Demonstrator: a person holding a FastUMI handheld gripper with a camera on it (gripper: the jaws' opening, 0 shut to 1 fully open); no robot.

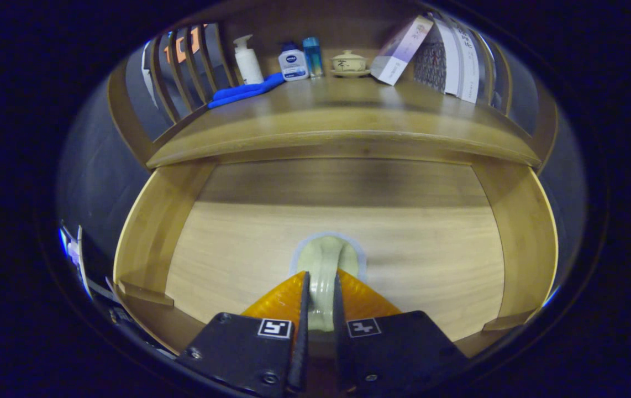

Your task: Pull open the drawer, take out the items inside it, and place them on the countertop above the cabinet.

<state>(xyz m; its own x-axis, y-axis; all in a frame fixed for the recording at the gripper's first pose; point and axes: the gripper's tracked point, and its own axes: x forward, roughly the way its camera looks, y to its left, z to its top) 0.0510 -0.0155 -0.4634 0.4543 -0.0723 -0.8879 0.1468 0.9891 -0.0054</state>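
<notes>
Wooden drawer is pulled open, and our gripper squeezes a pale cup (seen edge-on) between both fingers, just above the drawer's floor.

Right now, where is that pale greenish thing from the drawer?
In the gripper view, the pale greenish item sits pinched between the claw's two fingers, above the open drawer's wooden floor, below the countertop.

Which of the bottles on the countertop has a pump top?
The tall white bottle, standing beside the wooden slats; the short white bottle and blue one have plain caps.
</notes>
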